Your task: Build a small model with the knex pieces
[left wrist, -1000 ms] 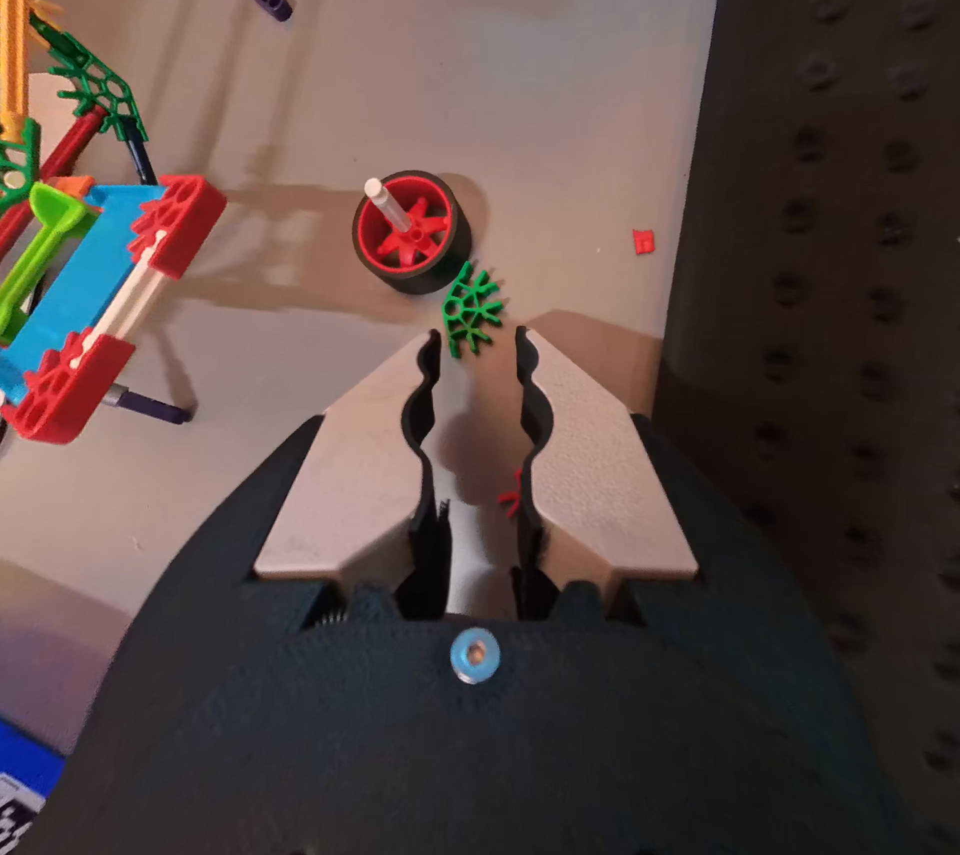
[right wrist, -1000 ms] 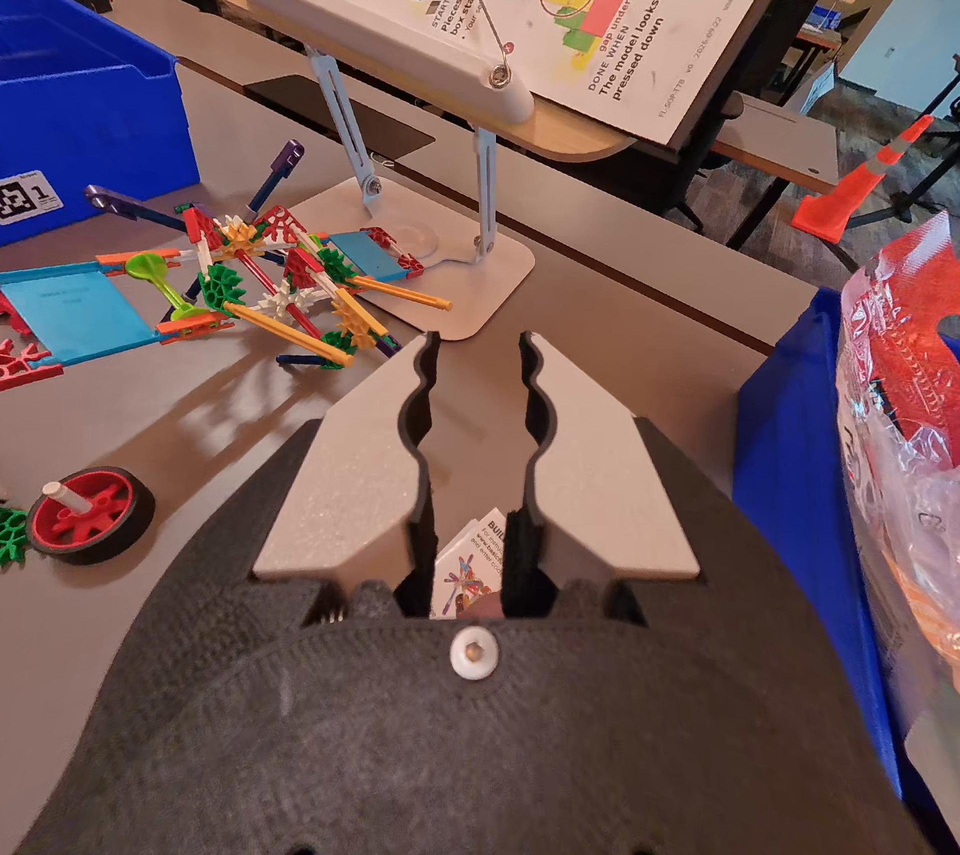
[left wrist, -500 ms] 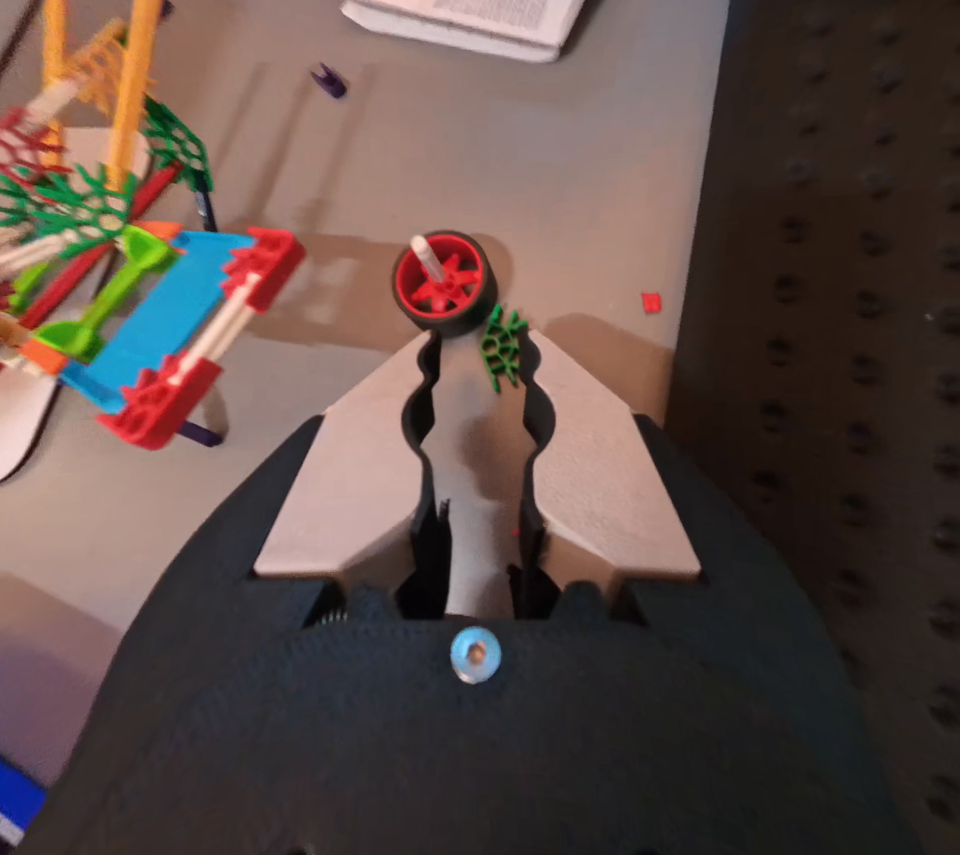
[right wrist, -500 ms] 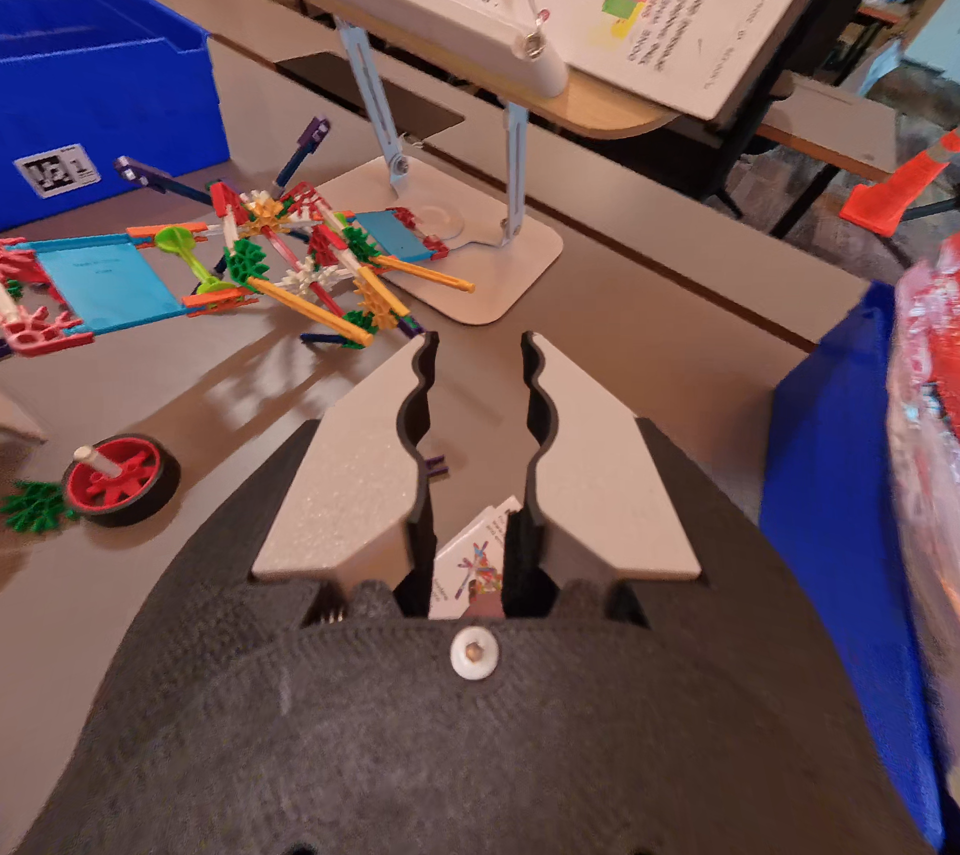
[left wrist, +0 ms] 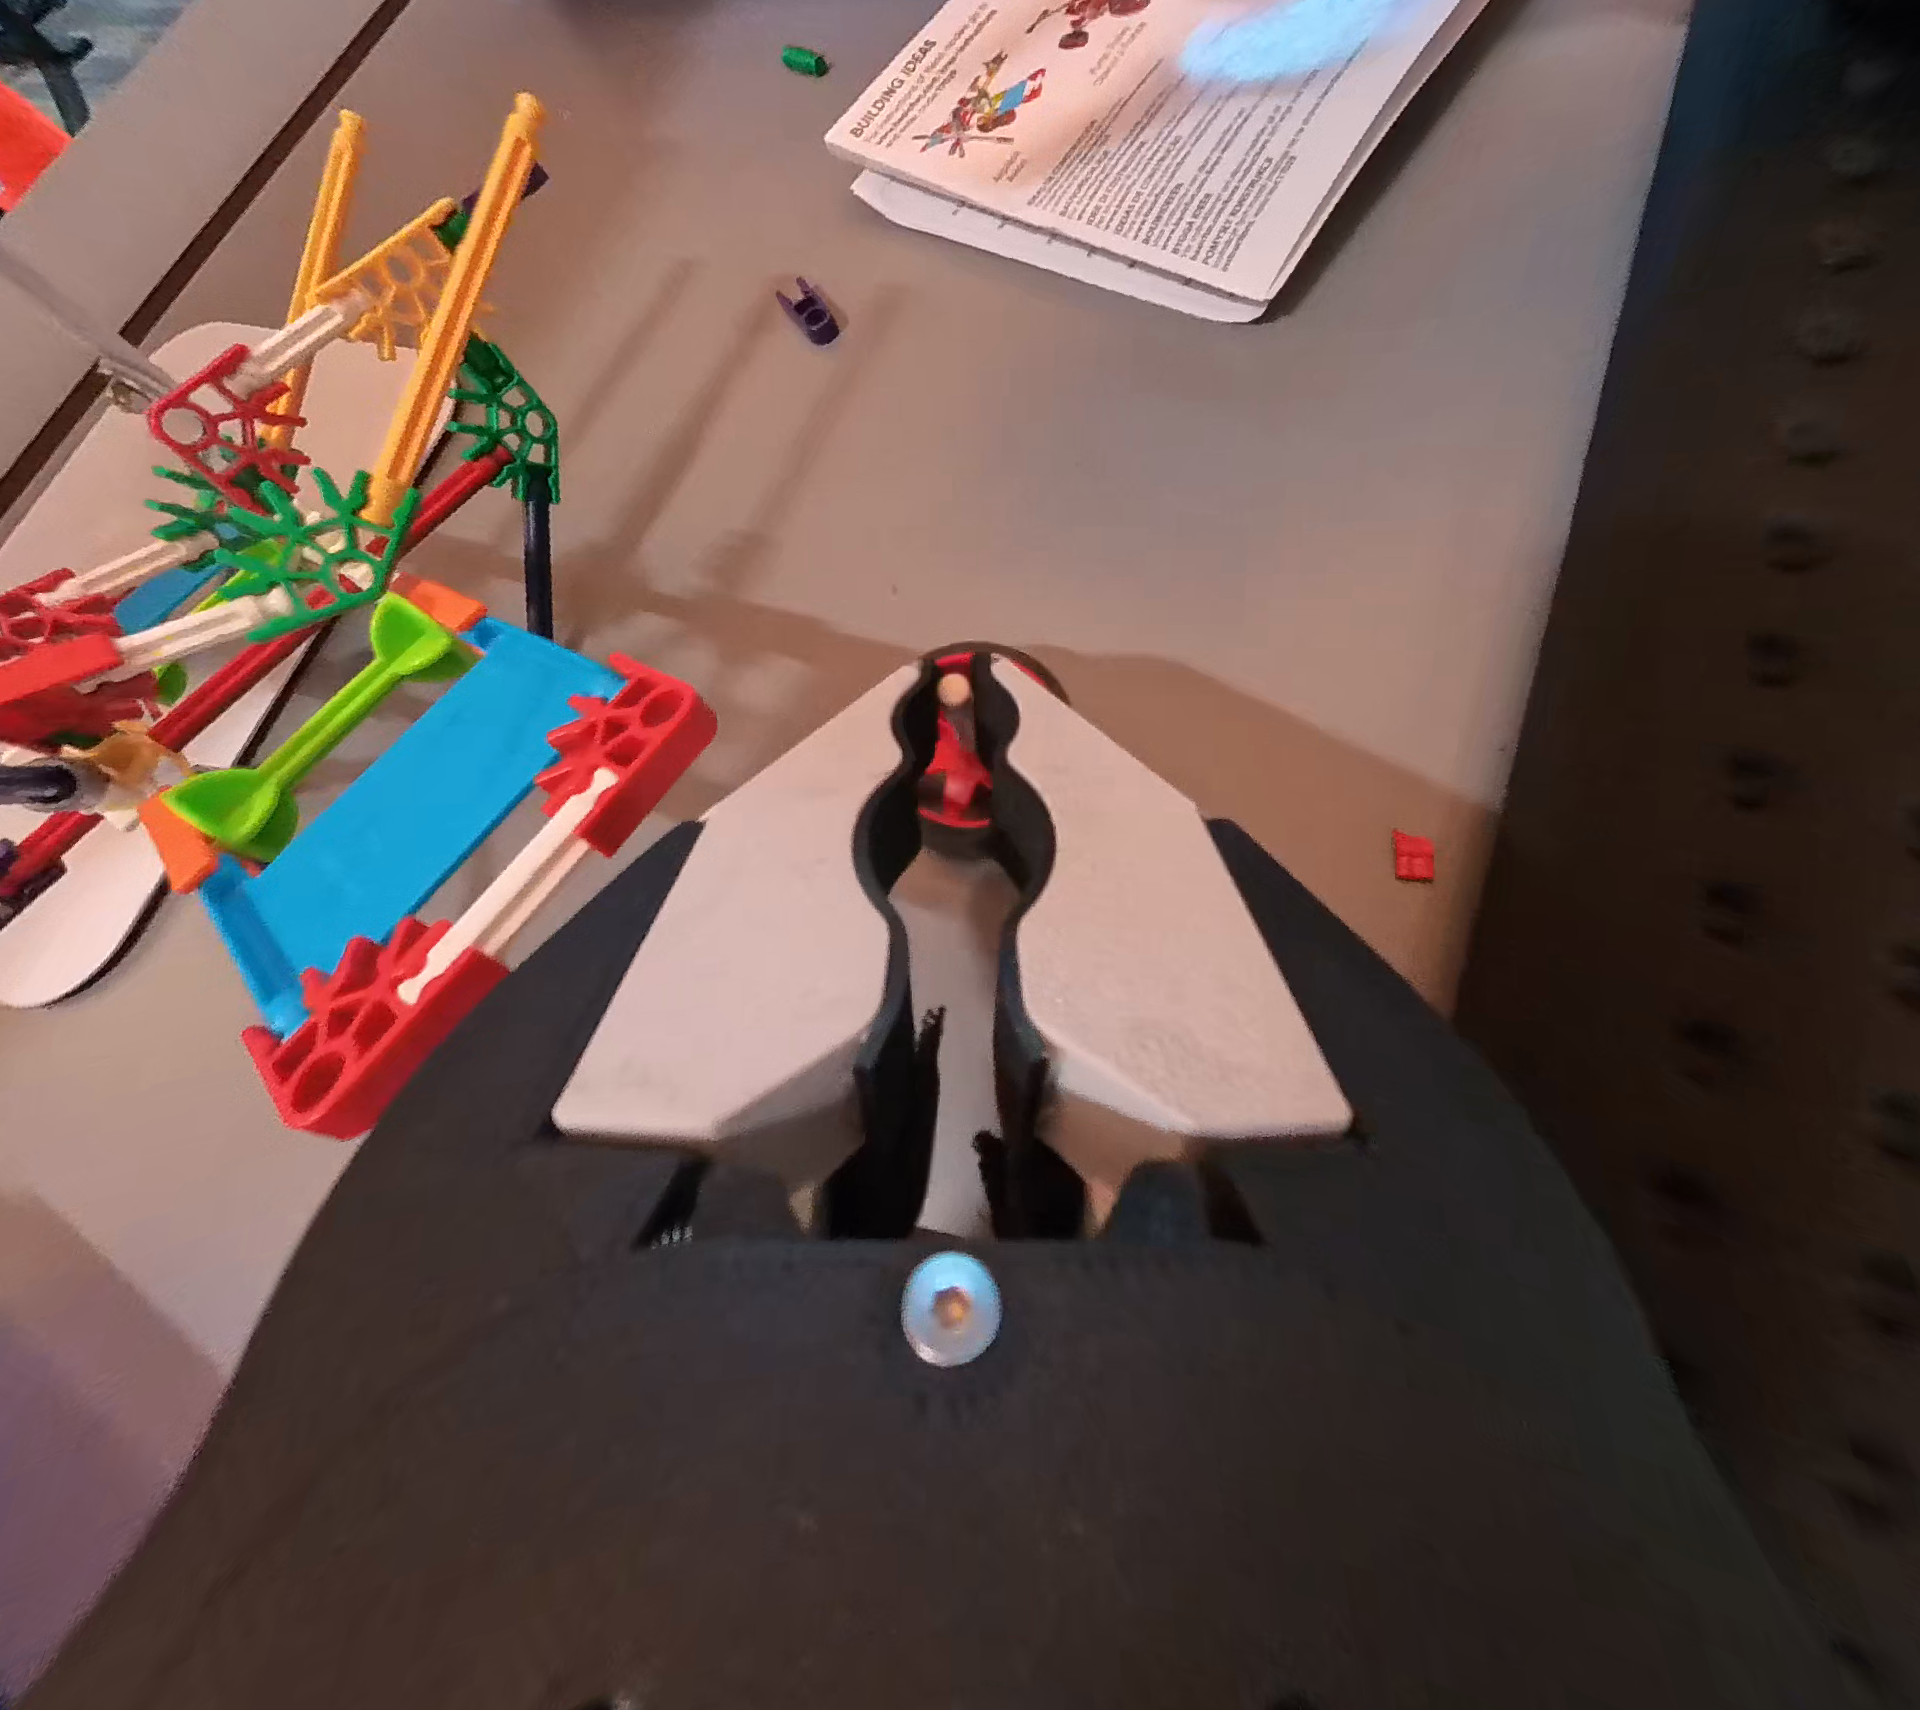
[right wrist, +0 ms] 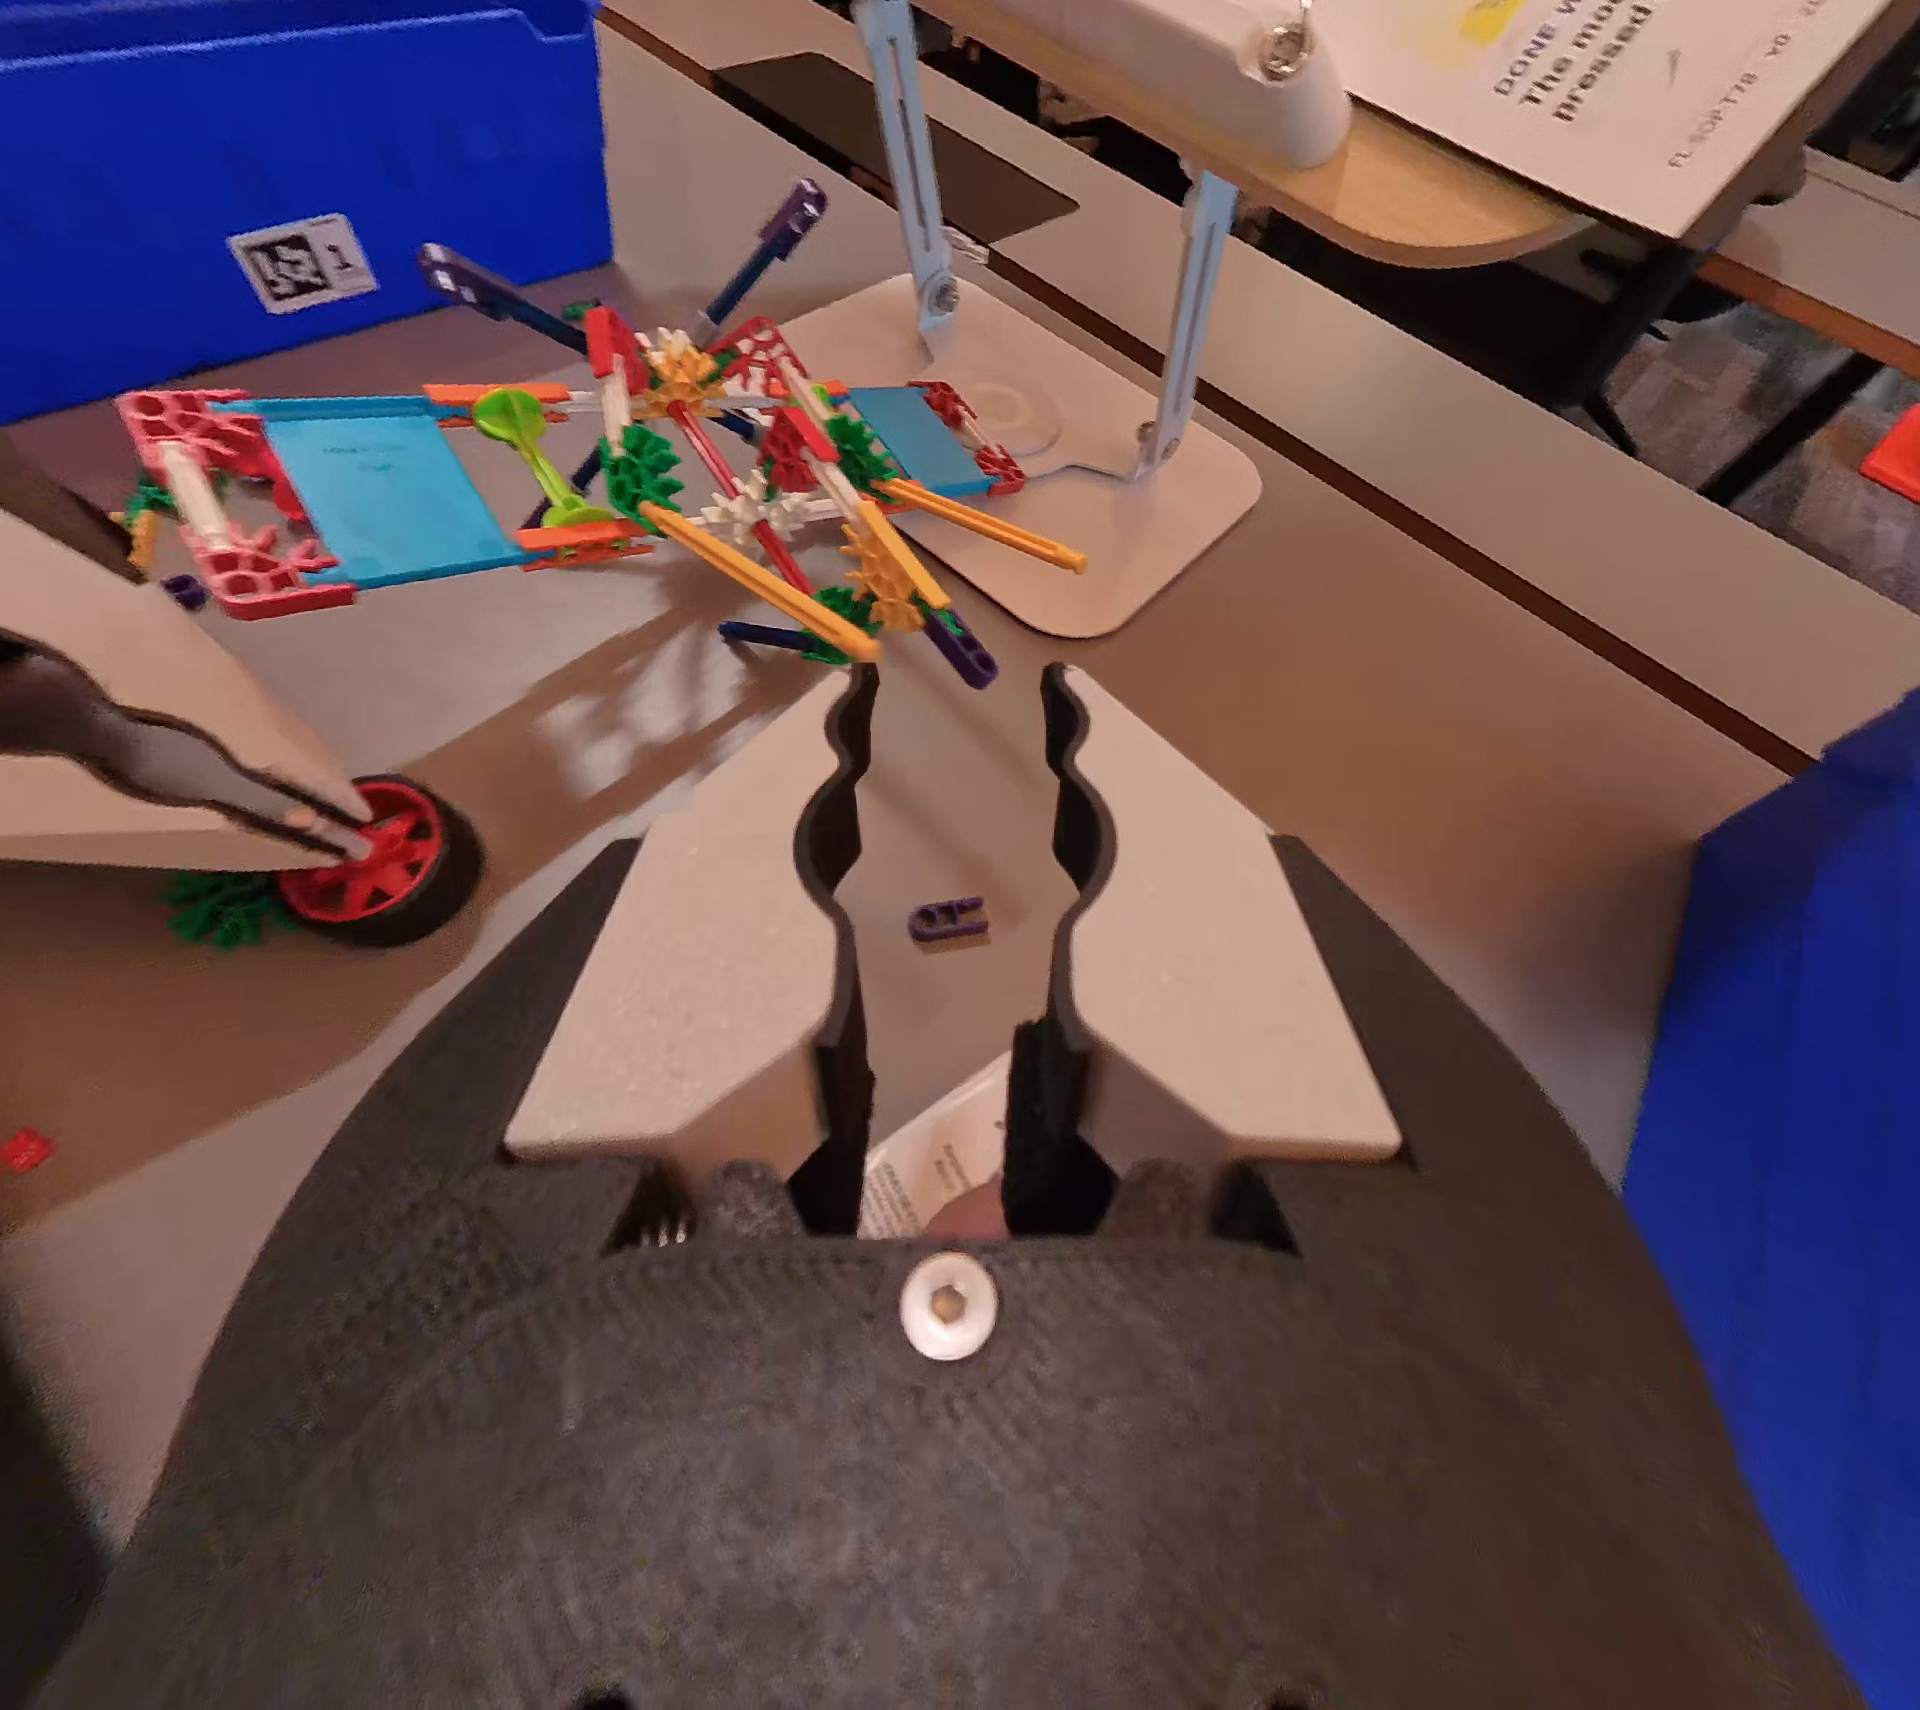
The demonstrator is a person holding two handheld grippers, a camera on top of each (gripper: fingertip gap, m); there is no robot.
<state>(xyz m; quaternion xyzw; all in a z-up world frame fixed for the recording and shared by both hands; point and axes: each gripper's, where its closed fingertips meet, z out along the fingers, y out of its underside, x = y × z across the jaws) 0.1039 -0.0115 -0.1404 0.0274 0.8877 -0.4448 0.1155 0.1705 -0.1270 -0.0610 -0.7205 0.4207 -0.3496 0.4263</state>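
A red wheel with a black tyre (left wrist: 961,787) lies flat on the grey table, a white rod (left wrist: 951,689) standing up from its hub. My left gripper (left wrist: 951,673) is shut on that rod; the wheel is mostly hidden behind its fingers. The right wrist view shows the same grip at the wheel (right wrist: 400,871), with a green snowflake connector (right wrist: 218,912) beside it. My right gripper (right wrist: 951,694) is open and empty above the table, with a small purple clip (right wrist: 945,920) on the table between its fingers. A colourful rod-and-connector model (left wrist: 343,621) (right wrist: 665,476) lies to the left.
A white booklet (left wrist: 1195,71) lies at the far right of the table. A blue bin (right wrist: 260,50) stands behind the model, another blue container (right wrist: 1808,1037) at the right. A document stand (right wrist: 1091,517) rises over the model. Small loose pieces: red (left wrist: 1413,855), green (left wrist: 803,60). Spacing between my two grippers at the tips: around 15 centimetres.
My left gripper moved forward over the wheel and closed on its white rod. My right gripper moved left and forward, staying open; the purple clip now shows between its fingers.
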